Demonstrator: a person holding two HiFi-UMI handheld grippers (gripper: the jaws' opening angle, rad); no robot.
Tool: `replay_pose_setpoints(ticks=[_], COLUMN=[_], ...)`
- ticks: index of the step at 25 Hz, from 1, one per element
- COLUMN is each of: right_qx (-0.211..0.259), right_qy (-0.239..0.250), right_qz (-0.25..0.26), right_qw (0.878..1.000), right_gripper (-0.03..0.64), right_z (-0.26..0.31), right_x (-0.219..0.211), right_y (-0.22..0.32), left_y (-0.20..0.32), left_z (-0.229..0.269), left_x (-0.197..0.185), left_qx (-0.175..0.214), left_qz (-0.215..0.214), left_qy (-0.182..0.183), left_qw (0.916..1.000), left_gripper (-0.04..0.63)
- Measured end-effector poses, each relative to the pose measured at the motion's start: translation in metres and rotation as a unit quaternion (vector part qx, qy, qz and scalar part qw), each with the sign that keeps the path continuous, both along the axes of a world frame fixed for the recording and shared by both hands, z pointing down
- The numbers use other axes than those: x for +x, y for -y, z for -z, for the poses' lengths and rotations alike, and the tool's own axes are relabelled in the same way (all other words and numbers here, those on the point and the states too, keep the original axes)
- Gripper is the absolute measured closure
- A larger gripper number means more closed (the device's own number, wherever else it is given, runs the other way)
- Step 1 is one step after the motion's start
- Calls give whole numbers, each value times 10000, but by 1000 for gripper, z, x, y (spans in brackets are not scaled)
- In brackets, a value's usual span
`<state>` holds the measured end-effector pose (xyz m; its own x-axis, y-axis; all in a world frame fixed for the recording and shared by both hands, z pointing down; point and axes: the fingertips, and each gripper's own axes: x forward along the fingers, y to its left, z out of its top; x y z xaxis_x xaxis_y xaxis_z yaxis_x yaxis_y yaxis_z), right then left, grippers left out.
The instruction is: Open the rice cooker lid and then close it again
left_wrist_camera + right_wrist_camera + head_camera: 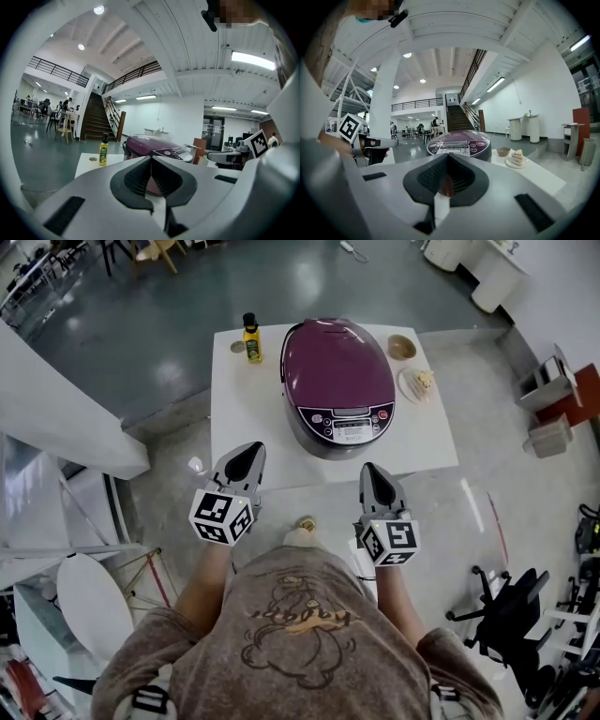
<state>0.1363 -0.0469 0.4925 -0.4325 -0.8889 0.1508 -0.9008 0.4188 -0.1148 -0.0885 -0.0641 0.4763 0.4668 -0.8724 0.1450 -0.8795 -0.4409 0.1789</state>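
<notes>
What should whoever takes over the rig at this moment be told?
Left hand-held gripper: shut, empty, at the white table's near edge.
Right hand-held gripper: shut, empty, also at the near edge.
Purple rice cooker: mid-table, control panel facing the person, lid down.
Done: nothing that shows; neither hand-held gripper touches the cooker.
To do: open the lid, then close it.

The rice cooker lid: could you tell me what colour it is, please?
The lid is glossy purple; the head view shows it best.
</notes>
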Motion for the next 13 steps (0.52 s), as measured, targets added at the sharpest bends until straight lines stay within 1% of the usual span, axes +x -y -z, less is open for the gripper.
replay_pose_setpoints(ticks=[13], right_qx=[-83], right_qy=[-56], right_qz=[-113], right_qw=[9999], right_gripper=[617], right_z=[-2], right_x=[2], right_y=[-13], left_y=[-13], left_z=[5], left_x=[-4], left_qx=[50], left_qz=[33], left_qy=[-96], left_qw=[9999], left_gripper=[572])
